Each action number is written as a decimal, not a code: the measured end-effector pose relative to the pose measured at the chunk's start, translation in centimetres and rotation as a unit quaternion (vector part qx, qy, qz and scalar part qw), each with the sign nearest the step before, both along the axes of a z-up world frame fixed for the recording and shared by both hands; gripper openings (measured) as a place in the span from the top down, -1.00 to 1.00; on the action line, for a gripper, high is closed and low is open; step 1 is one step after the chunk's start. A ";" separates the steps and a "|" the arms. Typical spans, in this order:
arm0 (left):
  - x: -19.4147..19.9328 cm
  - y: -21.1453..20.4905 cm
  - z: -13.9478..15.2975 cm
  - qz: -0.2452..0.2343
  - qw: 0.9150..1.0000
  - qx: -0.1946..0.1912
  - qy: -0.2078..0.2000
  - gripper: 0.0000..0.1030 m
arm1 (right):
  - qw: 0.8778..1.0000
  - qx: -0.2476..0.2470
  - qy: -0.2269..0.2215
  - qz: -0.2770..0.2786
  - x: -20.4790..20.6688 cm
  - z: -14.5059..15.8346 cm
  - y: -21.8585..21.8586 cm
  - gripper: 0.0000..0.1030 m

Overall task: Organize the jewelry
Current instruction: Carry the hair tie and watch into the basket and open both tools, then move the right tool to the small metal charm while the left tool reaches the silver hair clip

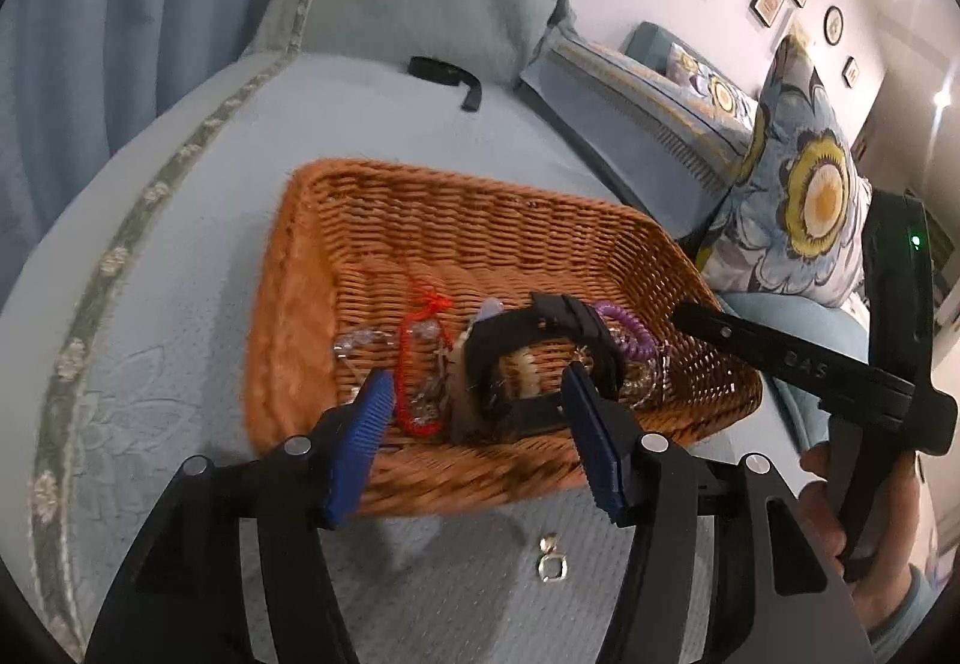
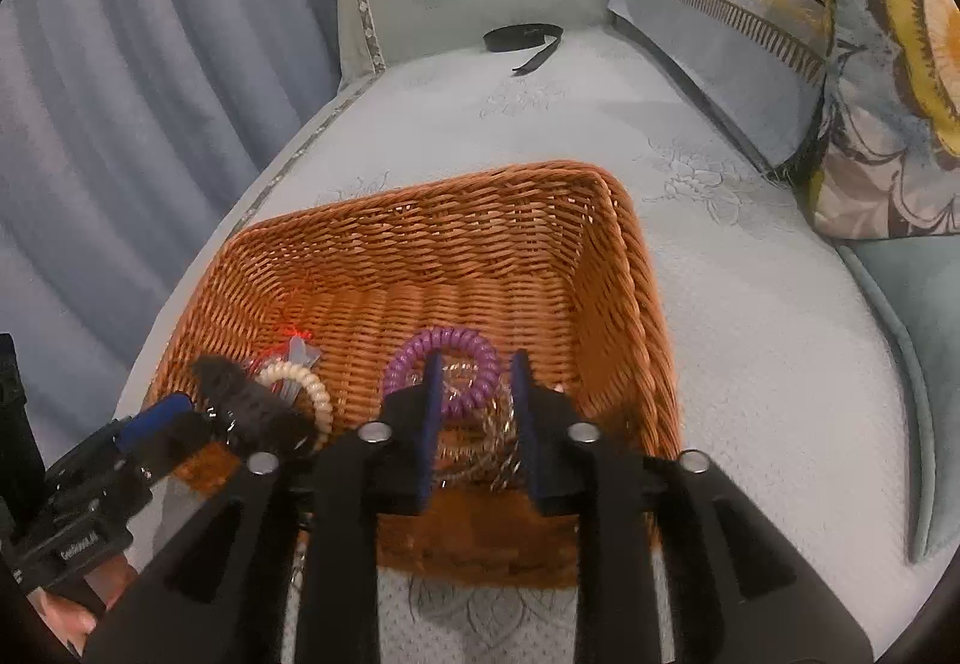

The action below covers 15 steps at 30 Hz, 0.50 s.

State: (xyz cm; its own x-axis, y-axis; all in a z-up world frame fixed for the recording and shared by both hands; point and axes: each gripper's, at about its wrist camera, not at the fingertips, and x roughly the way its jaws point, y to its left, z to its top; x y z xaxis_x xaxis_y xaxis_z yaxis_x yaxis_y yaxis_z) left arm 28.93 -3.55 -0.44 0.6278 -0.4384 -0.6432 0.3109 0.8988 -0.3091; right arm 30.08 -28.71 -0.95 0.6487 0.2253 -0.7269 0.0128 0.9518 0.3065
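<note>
left wrist view: the left gripper (image 1: pixel 477 406) stands well open over the near wall of the wicker basket (image 1: pixel 312 316), its blue pads gripping nothing. between and beyond them lie a black clip (image 1: pixel 540 358), a red cord bracelet (image 1: pixel 414 364) and a purple coil band (image 1: pixel 630 331).

right wrist view: the right gripper (image 2: pixel 474 418) is slightly open inside the basket (image 2: pixel 606 268), its pads astride a gold chain (image 2: pixel 480 448) and the purple coil band (image 2: pixel 444 364); contact with the chain is unclear.
</note>
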 end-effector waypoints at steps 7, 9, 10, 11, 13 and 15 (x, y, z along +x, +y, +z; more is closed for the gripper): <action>-2.3 0.7 2.1 -0.022 1.000 0.021 -0.005 -0.09 | 1.000 0.019 -0.014 0.009 -2.3 1.4 -0.1 0.57; -3.5 1.3 2.5 -0.027 1.000 0.006 -0.008 -0.09 | 0.999 0.023 -0.020 0.016 -3.3 1.8 0.2 0.57; -4.2 1.6 2.8 -0.027 1.000 0.000 -0.012 -0.09 | 0.999 0.020 -0.025 0.019 -4.0 2.0 0.5 0.57; -4.8 1.7 2.9 -0.027 1.000 -0.002 -0.015 -0.09 | 0.999 0.017 -0.028 0.021 -4.5 2.2 0.7 0.57; -6.3 2.0 3.3 -0.028 0.999 -0.007 -0.026 -0.09 | 0.999 0.013 -0.034 0.028 -5.8 2.6 1.3 0.57; -7.9 2.1 3.8 -0.031 0.999 -0.011 -0.035 -0.09 | 0.998 0.017 -0.039 0.038 -7.1 2.8 1.8 0.57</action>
